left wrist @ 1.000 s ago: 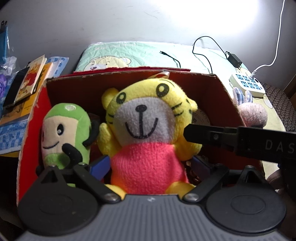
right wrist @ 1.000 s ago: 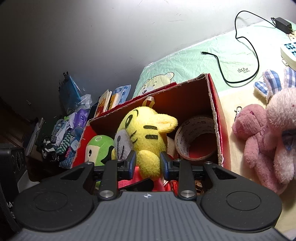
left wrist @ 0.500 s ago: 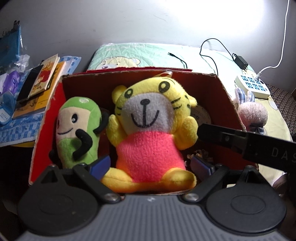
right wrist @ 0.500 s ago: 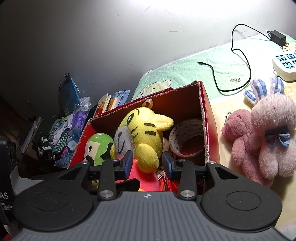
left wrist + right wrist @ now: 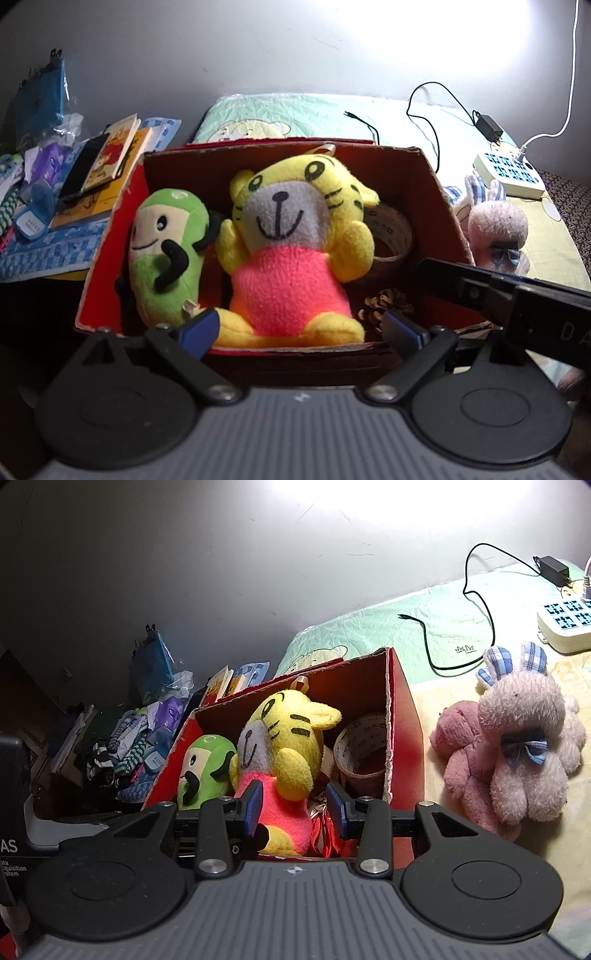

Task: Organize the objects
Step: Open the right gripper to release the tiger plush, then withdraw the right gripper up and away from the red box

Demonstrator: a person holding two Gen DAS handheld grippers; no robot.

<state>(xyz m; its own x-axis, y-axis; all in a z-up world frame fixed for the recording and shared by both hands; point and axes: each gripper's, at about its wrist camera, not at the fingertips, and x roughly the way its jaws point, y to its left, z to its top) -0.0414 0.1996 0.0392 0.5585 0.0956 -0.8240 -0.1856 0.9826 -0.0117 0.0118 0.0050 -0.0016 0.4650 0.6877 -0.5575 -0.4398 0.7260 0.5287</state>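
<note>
- Left gripper (image 5: 301,328): blue-padded fingers spread wide, empty, poised at the near rim of the red cardboard box (image 5: 110,236).
- Straight ahead of the left gripper, inside the box: yellow plush tiger in a pink shirt (image 5: 295,251), sitting upright and facing the camera; its feet lie between the two fingertips but apart from both pads.
- Ahead and left of that gripper: green plush monkey with black arms (image 5: 166,254), upright, leaning against the tiger's raised paw and close to the left wall of the box.
- Ahead and right, behind the tiger's arm: roll of printed packing tape (image 5: 393,236), resting on the box floor; a brown pine cone (image 5: 388,302) sits nearer, just beyond the right fingertip.
- Right gripper (image 5: 295,808): fingers parted moderately, gripping nothing, at the same near rim; the tiger's (image 5: 284,749) pink body shows in the gap, contact with the pads cannot be told.
- The body of the right gripper crosses the right edge of the left wrist view as a black bar.
- Right of the right gripper, outside the box on the yellow bedding (image 5: 554,849): pale pink plush rabbit with checked blue ears (image 5: 528,753), touching a darker pink plush bear (image 5: 461,760).
- Far right ahead: white power strip (image 5: 565,627) with a black cable (image 5: 480,602) trailing across a mint green pillow (image 5: 369,642).
- Left of the box: stacked books (image 5: 107,162) and a heap of clothes (image 5: 125,753).
</note>
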